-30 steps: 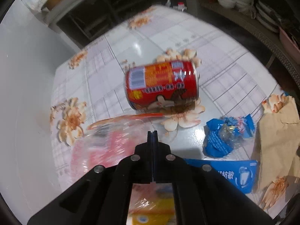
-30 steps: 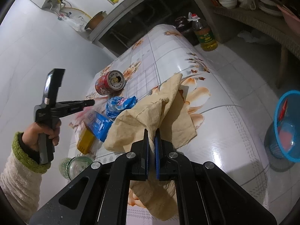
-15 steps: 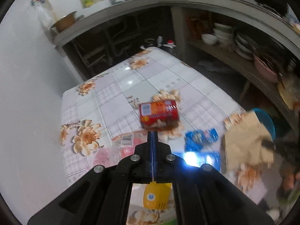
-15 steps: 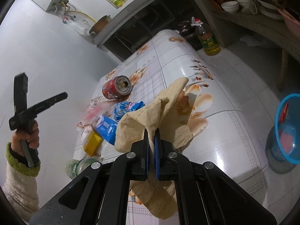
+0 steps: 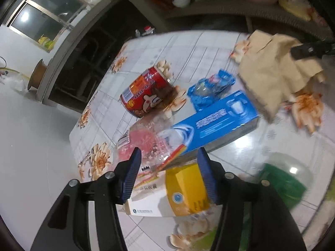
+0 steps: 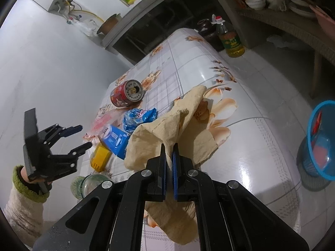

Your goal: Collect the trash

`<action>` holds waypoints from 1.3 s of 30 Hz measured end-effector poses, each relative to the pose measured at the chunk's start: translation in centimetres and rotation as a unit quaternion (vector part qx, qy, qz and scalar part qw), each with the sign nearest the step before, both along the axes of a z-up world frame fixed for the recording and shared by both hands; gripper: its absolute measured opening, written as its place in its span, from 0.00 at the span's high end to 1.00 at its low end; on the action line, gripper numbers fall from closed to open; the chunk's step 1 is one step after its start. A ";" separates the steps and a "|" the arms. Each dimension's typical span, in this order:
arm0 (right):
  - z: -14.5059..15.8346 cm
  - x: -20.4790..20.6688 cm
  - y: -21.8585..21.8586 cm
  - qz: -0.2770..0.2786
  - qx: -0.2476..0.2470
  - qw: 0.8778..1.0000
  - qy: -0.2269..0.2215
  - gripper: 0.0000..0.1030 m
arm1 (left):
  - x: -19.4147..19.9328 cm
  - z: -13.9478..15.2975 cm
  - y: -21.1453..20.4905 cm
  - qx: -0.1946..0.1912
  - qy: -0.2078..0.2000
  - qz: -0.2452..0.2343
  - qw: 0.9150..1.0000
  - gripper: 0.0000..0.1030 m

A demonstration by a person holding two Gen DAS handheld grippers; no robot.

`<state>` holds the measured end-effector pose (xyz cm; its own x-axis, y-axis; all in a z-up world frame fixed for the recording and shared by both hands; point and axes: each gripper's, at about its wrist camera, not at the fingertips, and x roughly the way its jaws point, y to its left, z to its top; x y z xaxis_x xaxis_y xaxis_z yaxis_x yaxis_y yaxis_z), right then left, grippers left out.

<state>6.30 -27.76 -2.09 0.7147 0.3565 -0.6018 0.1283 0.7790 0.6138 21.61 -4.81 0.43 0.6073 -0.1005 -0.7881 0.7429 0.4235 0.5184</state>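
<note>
While both hands work, findings follow.
Right gripper (image 6: 169, 156): pinching brown paper bag (image 6: 167, 129); light, limp, hold at fold.
Left gripper (image 5: 167, 167): spread wide, empty.
Ahead of left fingers: yellow carton (image 5: 185, 190), blue box (image 5: 217, 121); light, stiff.
Beyond: red can (image 5: 146, 92), likely rolls.

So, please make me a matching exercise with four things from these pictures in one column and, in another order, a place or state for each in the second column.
Things:
1. red can
2. brown paper bag
3. blue basket
4. left gripper

Places or states:
a. stands on the floor beside the table
b. open, above the yellow carton
c. lies on its side on the table
d. pinched between the right gripper's fingers

Pairs: 1-c, 2-d, 3-a, 4-b
</note>
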 end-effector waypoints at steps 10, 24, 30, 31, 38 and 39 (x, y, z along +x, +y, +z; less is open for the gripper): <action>-0.4 0.4 0.0 -0.002 -0.002 1.000 0.009 0.96 | 1.8 -2.0 0.1 0.020 0.026 -0.008 0.999 0.80; 0.8 0.0 0.2 -0.003 -0.007 1.000 -0.012 0.97 | -0.3 4.2 1.9 -0.041 -0.066 -0.005 0.997 1.00; 2.3 -1.1 -0.5 -0.005 0.004 0.999 -0.039 0.97 | -2.2 10.0 2.8 -0.124 -0.073 0.012 0.990 1.00; 2.6 -1.3 -0.7 -0.007 0.006 0.999 -0.044 0.97 | -2.8 10.8 2.7 -0.140 -0.066 0.011 0.988 1.00; 4.5 -4.1 -4.2 -0.044 0.023 0.996 -0.077 0.97 | -5.2 14.0 -2.8 -0.256 0.033 -0.038 0.965 1.00; 4.7 -4.8 -5.0 -0.056 0.024 0.995 -0.080 0.97 | -5.5 14.1 -4.1 -0.266 0.047 -0.048 0.962 1.00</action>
<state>1.51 -32.79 2.66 0.8371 0.2952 -0.4605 0.1097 0.7341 0.6701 16.13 -8.90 14.55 0.5032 -0.5576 -0.6602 0.8253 0.5367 0.1757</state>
